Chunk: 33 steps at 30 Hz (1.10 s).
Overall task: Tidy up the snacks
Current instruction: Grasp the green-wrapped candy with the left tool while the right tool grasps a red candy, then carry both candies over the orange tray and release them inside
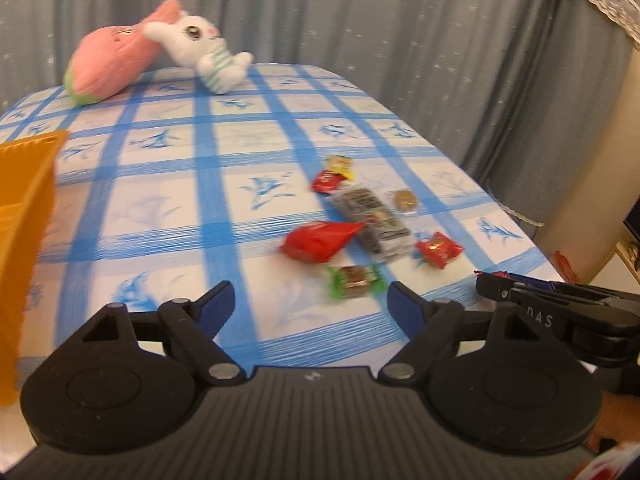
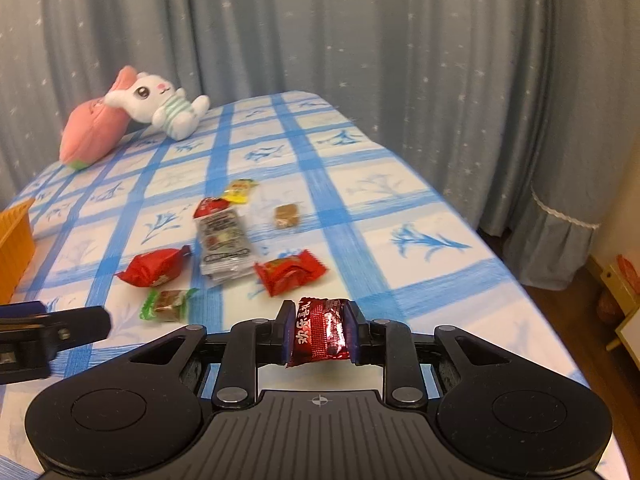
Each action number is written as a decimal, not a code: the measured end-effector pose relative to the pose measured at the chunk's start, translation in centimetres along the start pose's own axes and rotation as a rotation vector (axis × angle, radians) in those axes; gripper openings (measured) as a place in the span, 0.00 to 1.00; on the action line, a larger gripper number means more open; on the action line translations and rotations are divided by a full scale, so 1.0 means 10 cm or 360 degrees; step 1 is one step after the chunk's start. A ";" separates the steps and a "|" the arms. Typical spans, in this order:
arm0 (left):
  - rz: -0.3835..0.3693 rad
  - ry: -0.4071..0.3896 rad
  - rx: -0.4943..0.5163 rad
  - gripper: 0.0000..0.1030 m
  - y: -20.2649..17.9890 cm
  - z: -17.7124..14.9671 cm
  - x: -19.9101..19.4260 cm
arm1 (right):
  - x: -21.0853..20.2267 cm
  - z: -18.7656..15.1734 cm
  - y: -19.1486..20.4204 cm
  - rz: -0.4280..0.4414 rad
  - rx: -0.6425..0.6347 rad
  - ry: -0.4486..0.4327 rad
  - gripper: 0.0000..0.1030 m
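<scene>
Several wrapped snacks lie on the blue checked cloth: a large red packet (image 1: 320,240), a silver-grey bar pack (image 1: 372,218), a green-ended candy (image 1: 354,280), a small red packet (image 1: 438,249), a brown sweet (image 1: 405,200), and red and yellow sweets (image 1: 334,174) farther back. My left gripper (image 1: 310,300) is open and empty, just short of the green candy. My right gripper (image 2: 318,332) is shut on a dark red foil candy (image 2: 320,332), held above the table's near edge. It appears at the right of the left wrist view (image 1: 496,286).
An orange basket (image 1: 24,216) stands at the left edge, also in the right wrist view (image 2: 14,248). A pink plush (image 1: 108,60) and a white rabbit toy (image 1: 200,48) lie at the far end. Grey curtains hang behind. The table's right edge drops to the floor.
</scene>
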<state>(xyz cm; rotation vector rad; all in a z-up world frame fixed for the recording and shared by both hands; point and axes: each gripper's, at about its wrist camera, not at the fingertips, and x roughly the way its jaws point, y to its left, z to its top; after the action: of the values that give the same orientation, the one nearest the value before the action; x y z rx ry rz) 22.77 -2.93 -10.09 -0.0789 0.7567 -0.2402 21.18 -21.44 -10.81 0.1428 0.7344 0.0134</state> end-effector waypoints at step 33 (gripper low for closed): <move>0.0193 0.0001 -0.0032 0.21 -0.16 -0.14 0.01 | -0.08 0.00 0.02 0.0054 0.0040 0.0000 0.25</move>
<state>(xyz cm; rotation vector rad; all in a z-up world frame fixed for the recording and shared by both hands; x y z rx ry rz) 21.59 -4.54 -10.93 -0.0519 0.7621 -0.1173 20.56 -21.33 -10.26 0.1788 0.7322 0.0363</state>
